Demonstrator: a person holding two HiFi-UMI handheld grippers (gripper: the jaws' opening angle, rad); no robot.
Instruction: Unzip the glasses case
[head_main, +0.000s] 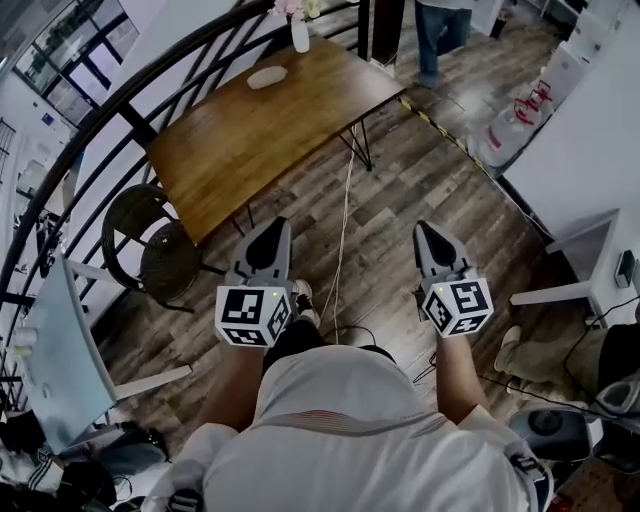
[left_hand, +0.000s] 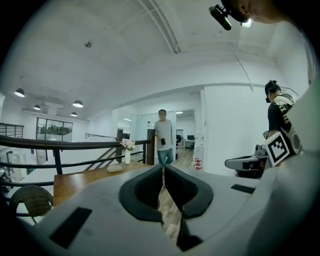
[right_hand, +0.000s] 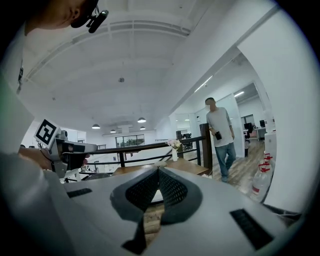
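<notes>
one container with something visible in it: a white vase (head_main: 300, 35) at the far edge of the wooden worktop (head_main: 250, 140), holding pale flowers (left_hand: 127, 144). the glasses case (head_main: 267, 77), a pale oval, lies flat on the same worktop just beside the vase; it is too small to tell whether its zip is done up or what is inside

counted: one case, one vase, one worktop, one round dark chair (head_main: 150, 240) at the worktop's near corner, two grippers, one bystander (head_main: 440, 35) beyond the far end, and at least two clear bottles with red tops (right_hand: 260, 182) by the white wall

the left gripper (head_main: 274, 223) and right gripper (head_main: 424, 226) are held out over the wood floor (head_main: 400, 190), well apart from the worktop and the case. the left one's fingers (left_hand: 147, 187) are together with only a thin slit between the pads and nothing in it; the right one's fingers (right_hand: 142, 190) are pressed together, also empty

the head view alone shows the chair from above, a thin cable (head_main: 345, 220) trailing across the floor, and the black railing (head_main: 120, 100) curving round the worktop. the gripper views instead look level: they show the ceiling lamps and the bystander full length with a small dark thing in one hand, and each catches the other gripper at its edge. the left gripper view shows the case clearly (left_hand: 114, 168)
</notes>
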